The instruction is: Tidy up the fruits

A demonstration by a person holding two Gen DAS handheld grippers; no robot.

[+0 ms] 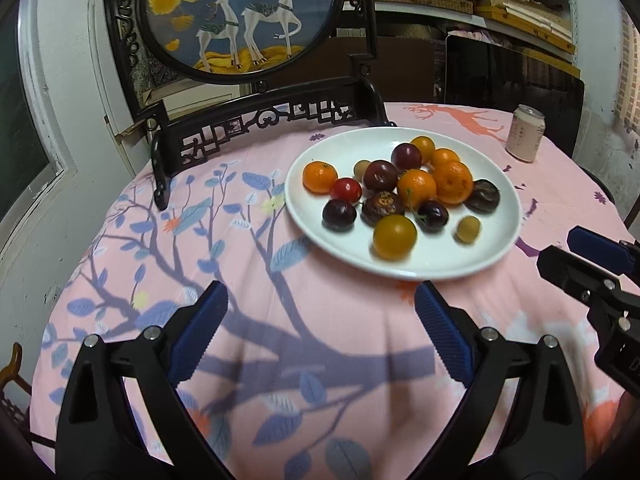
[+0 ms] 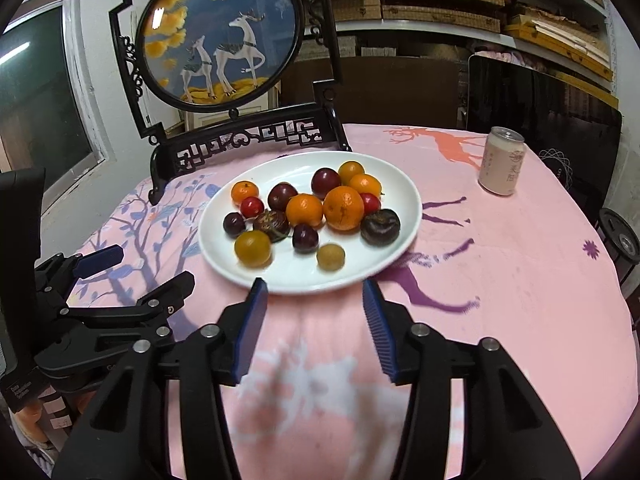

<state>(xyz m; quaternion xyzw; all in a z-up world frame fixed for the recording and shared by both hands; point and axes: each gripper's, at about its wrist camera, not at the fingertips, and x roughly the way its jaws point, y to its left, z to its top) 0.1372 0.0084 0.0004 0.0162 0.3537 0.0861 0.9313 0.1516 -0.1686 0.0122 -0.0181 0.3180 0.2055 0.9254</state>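
A white plate (image 1: 472, 256) holds several fruits: oranges (image 1: 453, 182), dark plums (image 1: 339, 215), a red one (image 1: 345, 189), a yellow one (image 1: 394, 237) and small pale green ones (image 1: 468, 229). My left gripper (image 1: 322, 300) is open and empty, over the cloth just short of the plate's near rim. My right gripper (image 2: 315, 292) is open and empty at the near rim of the plate (image 2: 360, 268), in front of the yellow fruit (image 2: 253, 247) and a pale green fruit (image 2: 330, 256). Each gripper shows at the edge of the other's view.
The round table has a pink cloth (image 2: 520, 280) with tree and deer prints. A dark carved stand with a round deer picture (image 2: 220, 32) stands behind the plate. A pink drink can (image 2: 501, 160) stands at the back right. Shelves with boxes lie beyond.
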